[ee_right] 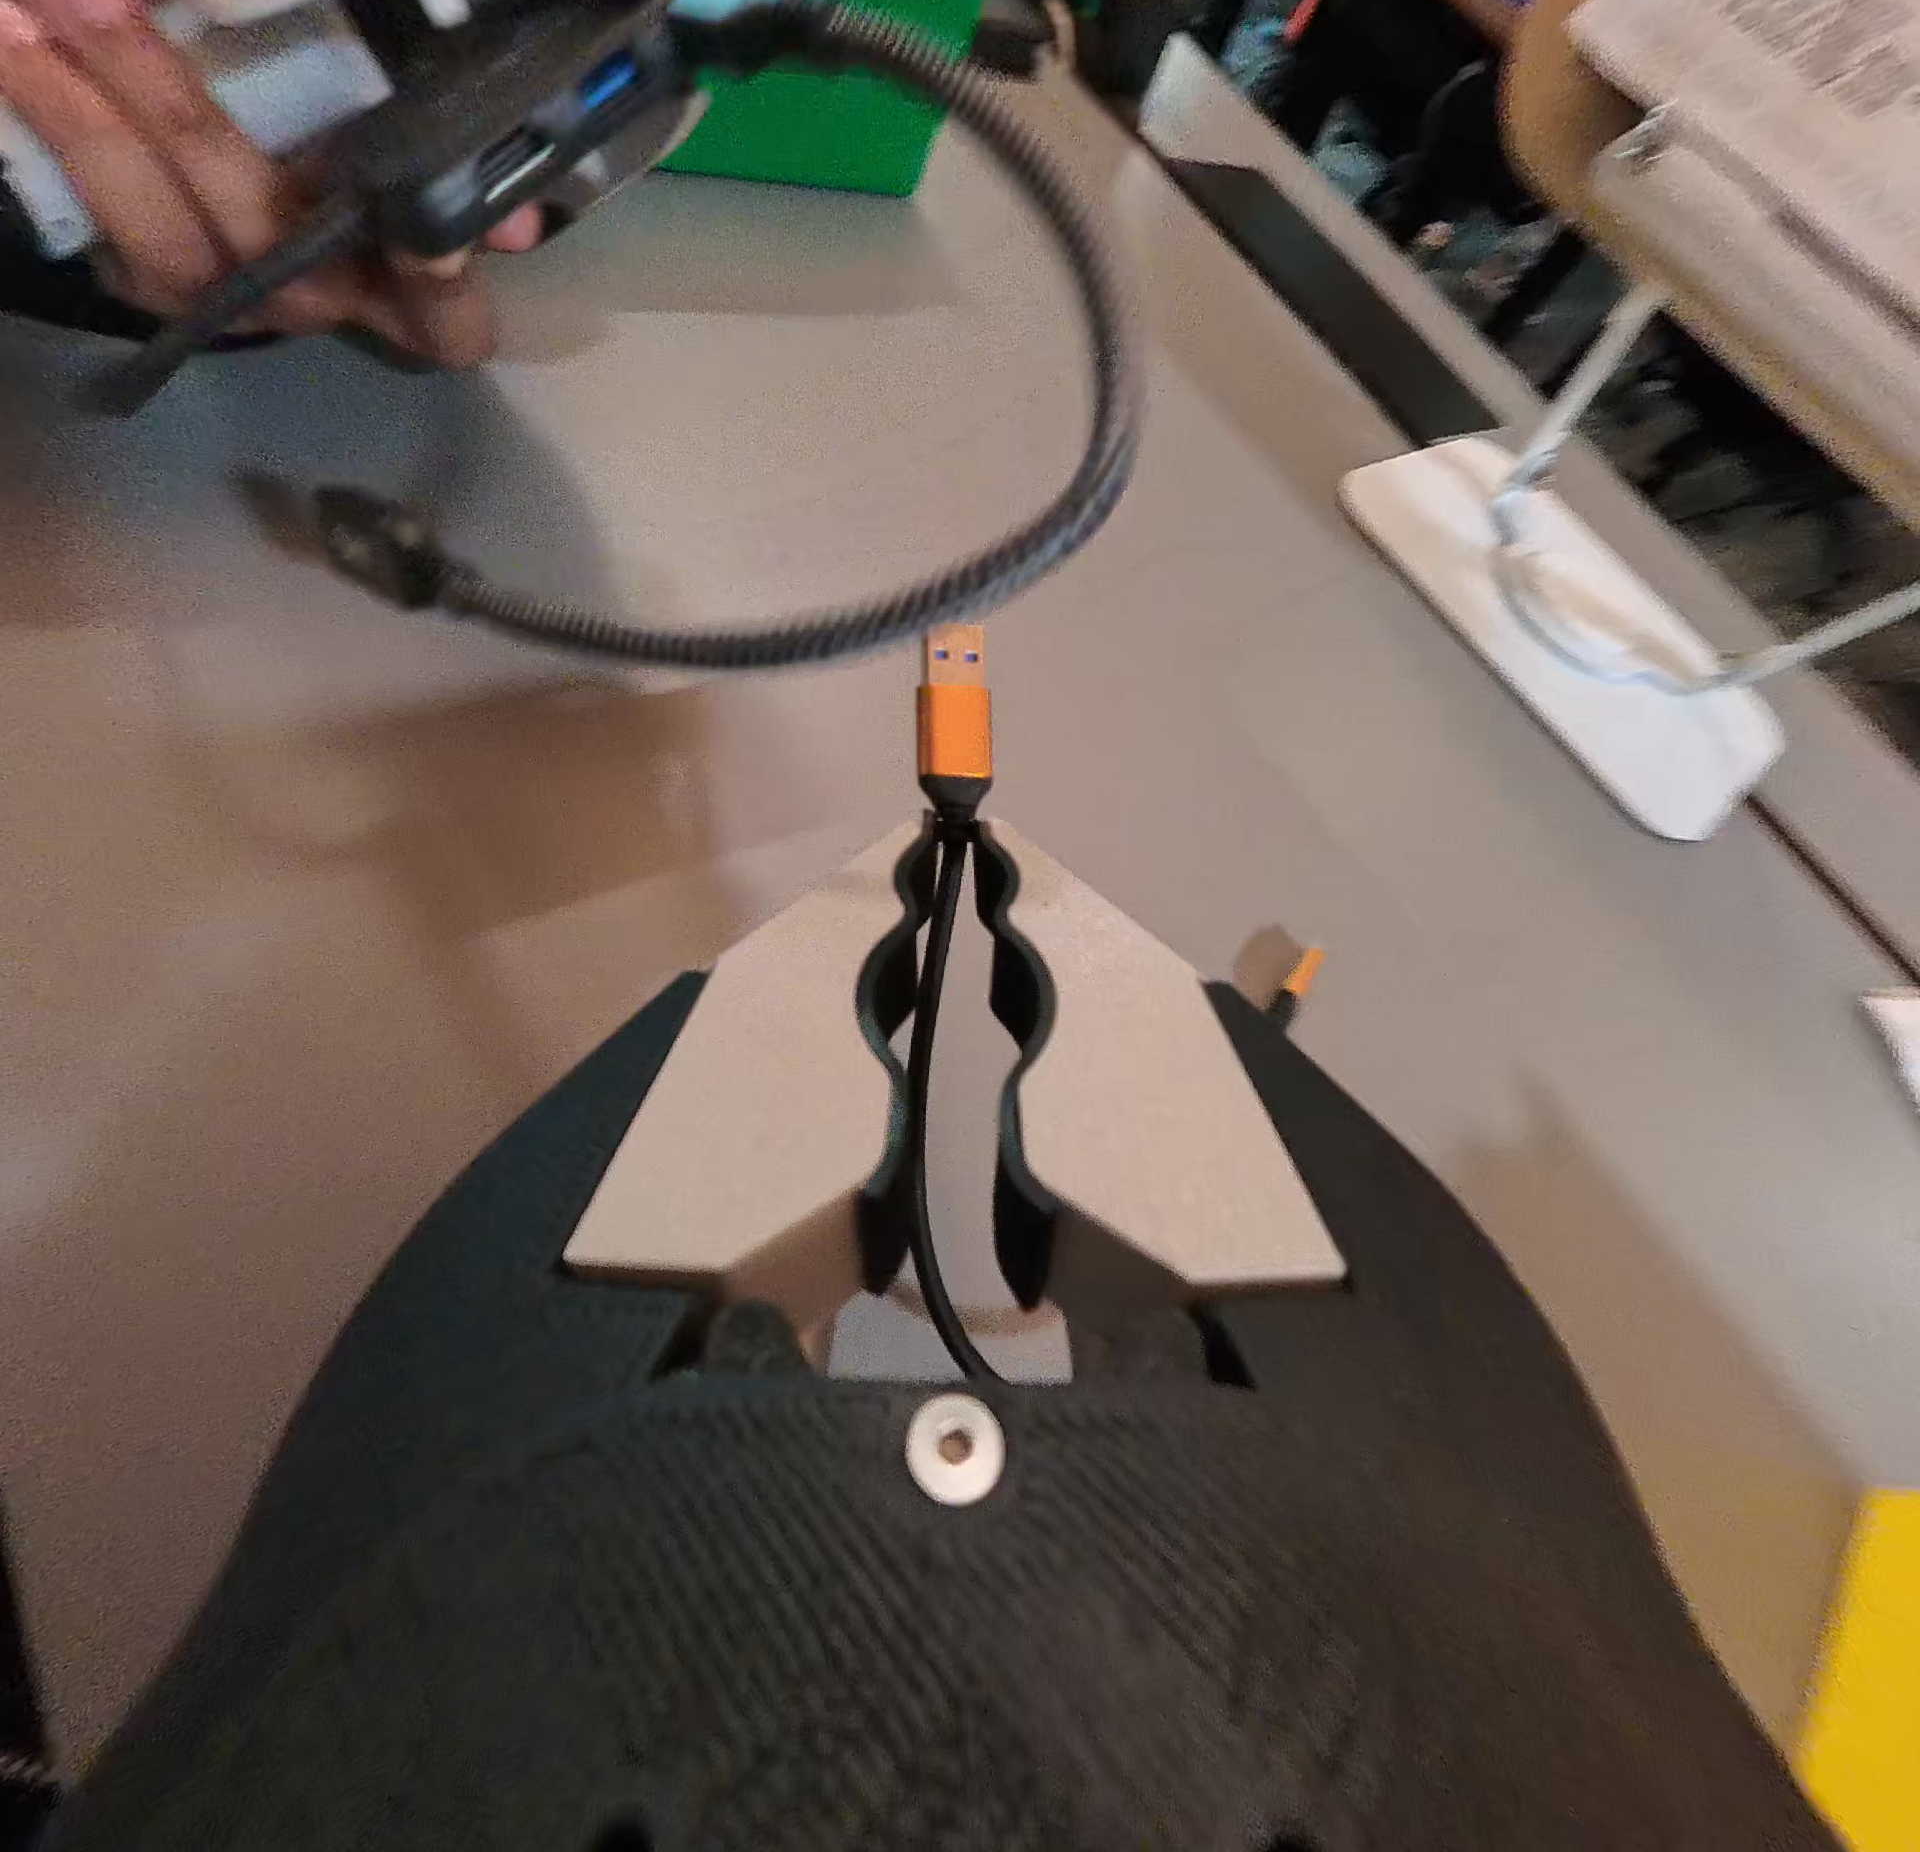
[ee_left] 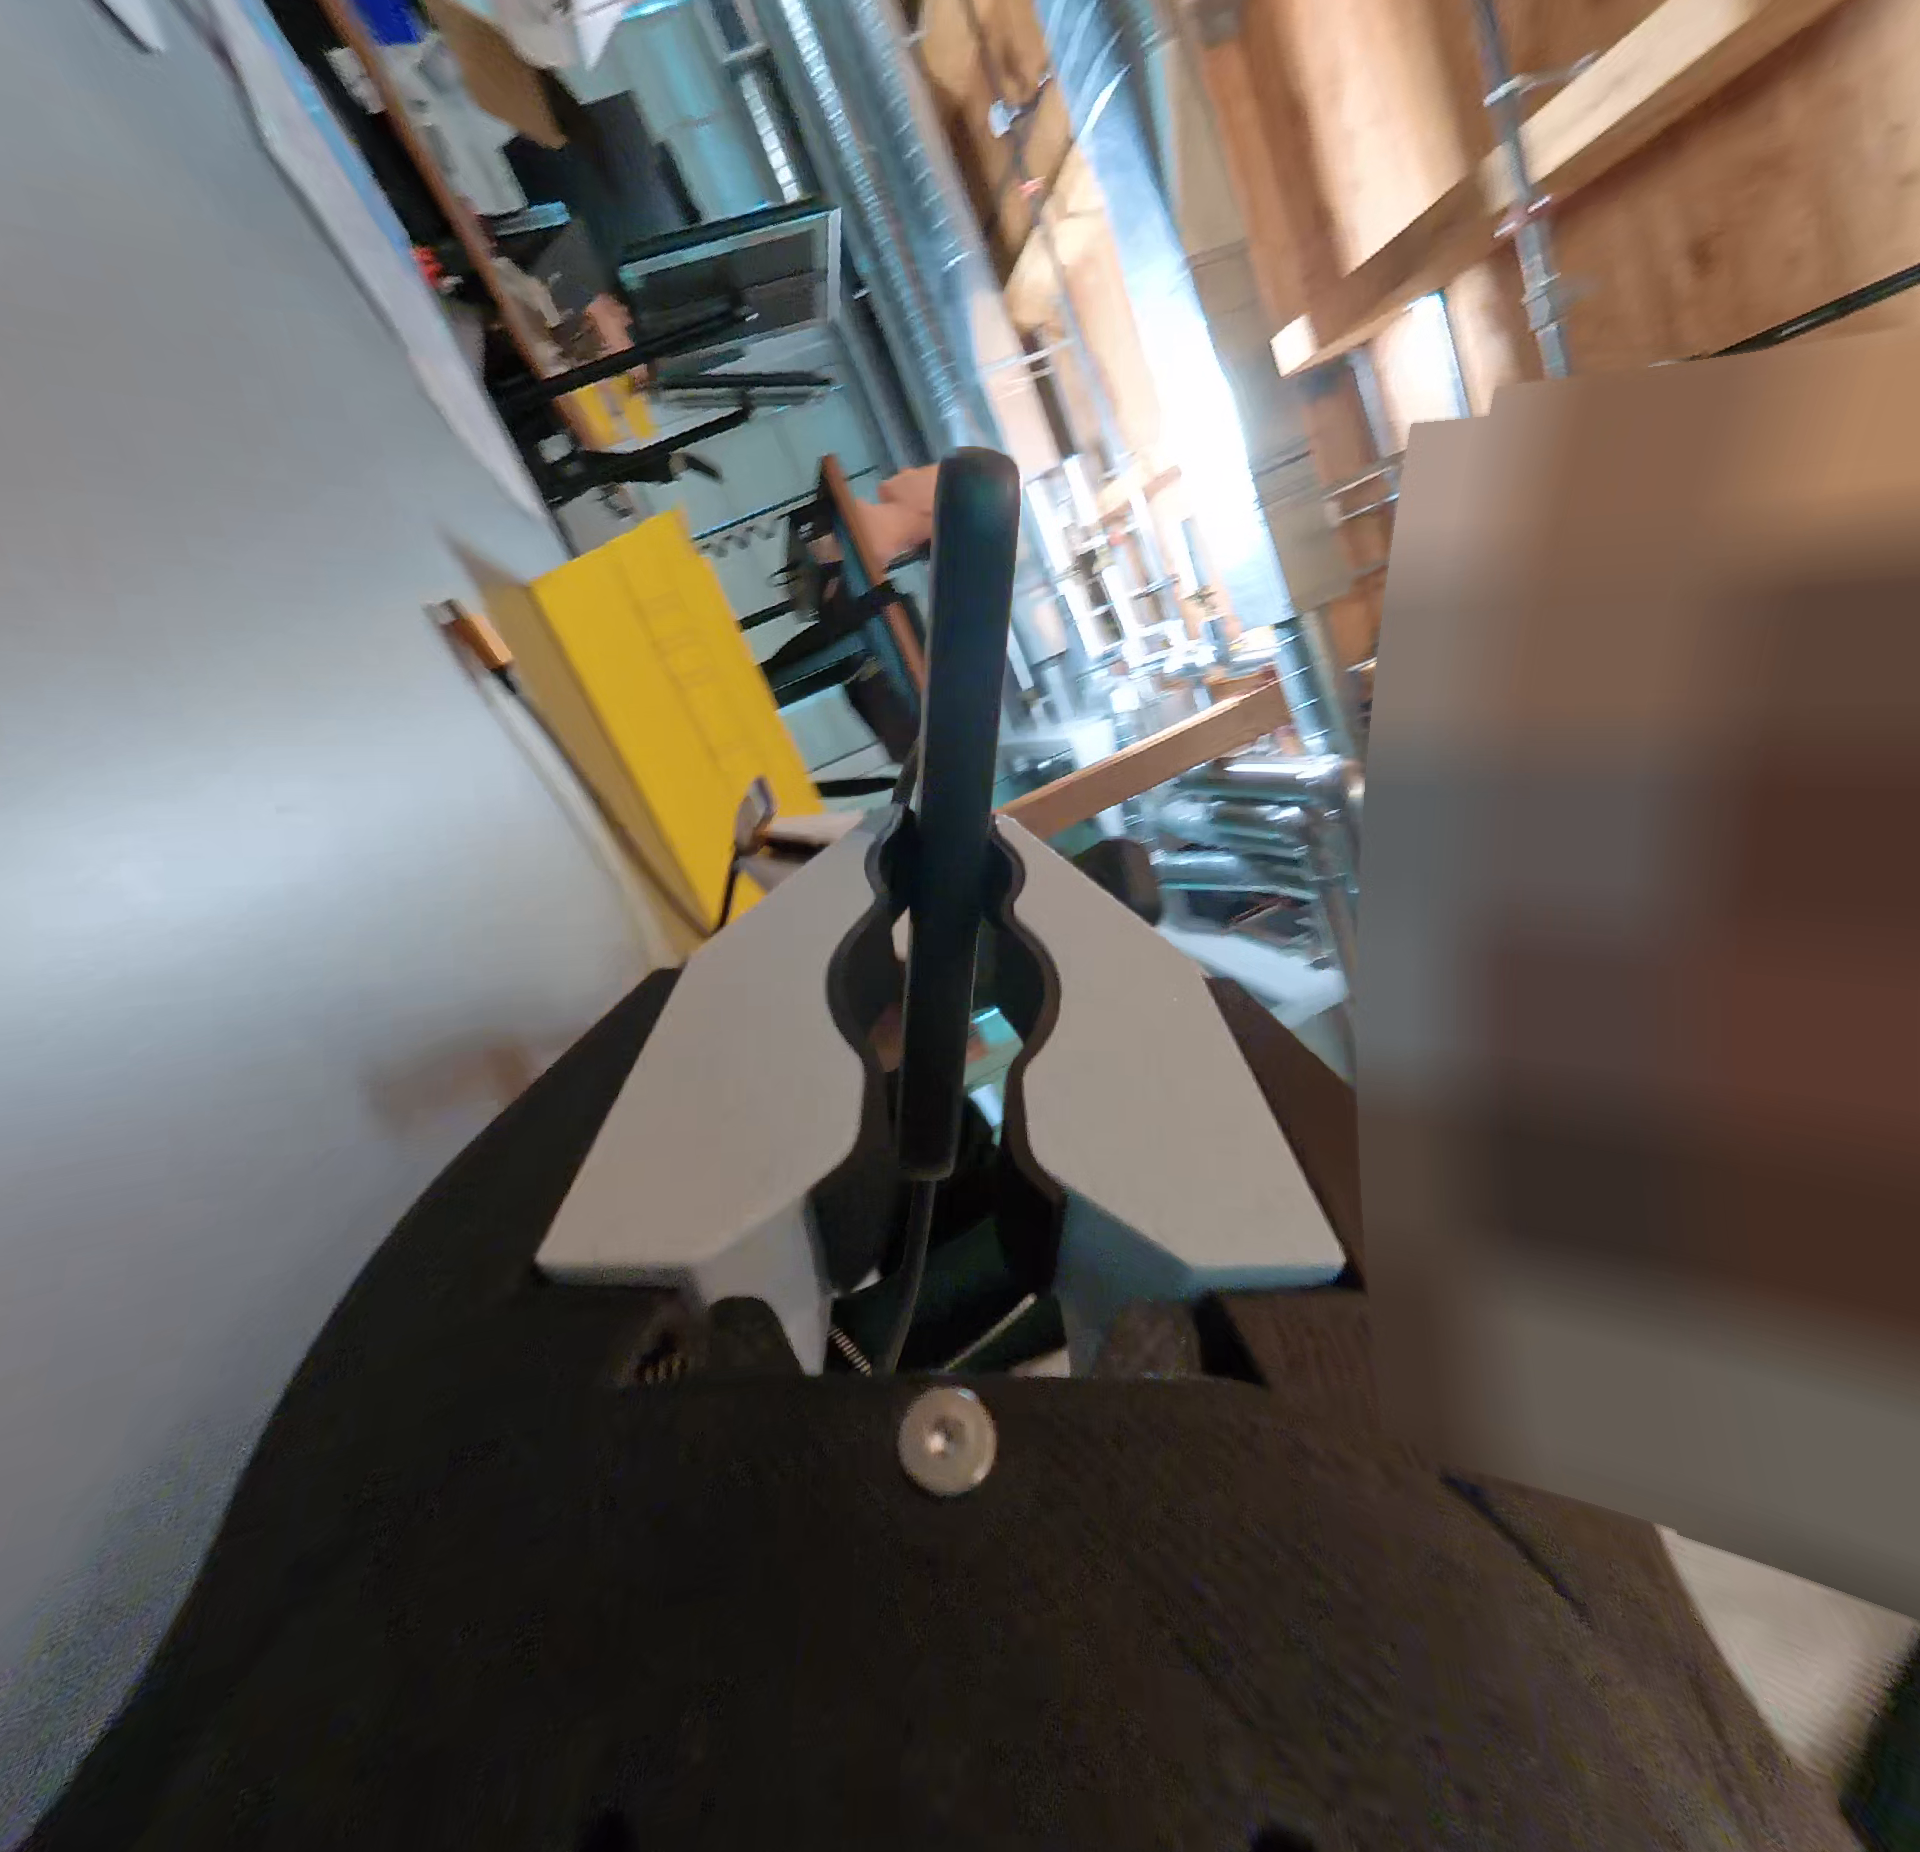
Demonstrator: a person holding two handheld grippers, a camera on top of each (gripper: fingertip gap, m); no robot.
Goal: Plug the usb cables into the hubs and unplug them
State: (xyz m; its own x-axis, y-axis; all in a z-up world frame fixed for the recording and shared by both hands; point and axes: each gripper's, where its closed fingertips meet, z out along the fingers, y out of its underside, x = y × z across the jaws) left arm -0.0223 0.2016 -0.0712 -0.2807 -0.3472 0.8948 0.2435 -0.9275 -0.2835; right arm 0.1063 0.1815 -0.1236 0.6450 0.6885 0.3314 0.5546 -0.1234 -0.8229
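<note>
Two grippers loaded, nothing plugged in yet. Biggest risk I see: my right gripper (ee_right: pixel 954 823) pinches the orange USB plug (ee_right: pixel 954 727) only by the thin cable at its tail, so I reckon it'll swivel or slide back when I push. The hub (ee_right: pixel 540 129) also hangs in the air over the worktop's (ee_right: pixel 727 368) far left corner, so lining up is fiddly. My left gripper (ee_left: pixel 940 846) is clamped narrow around the hub's black body, braided lead (ee_right: pixel 1081 472) dangling.
</note>
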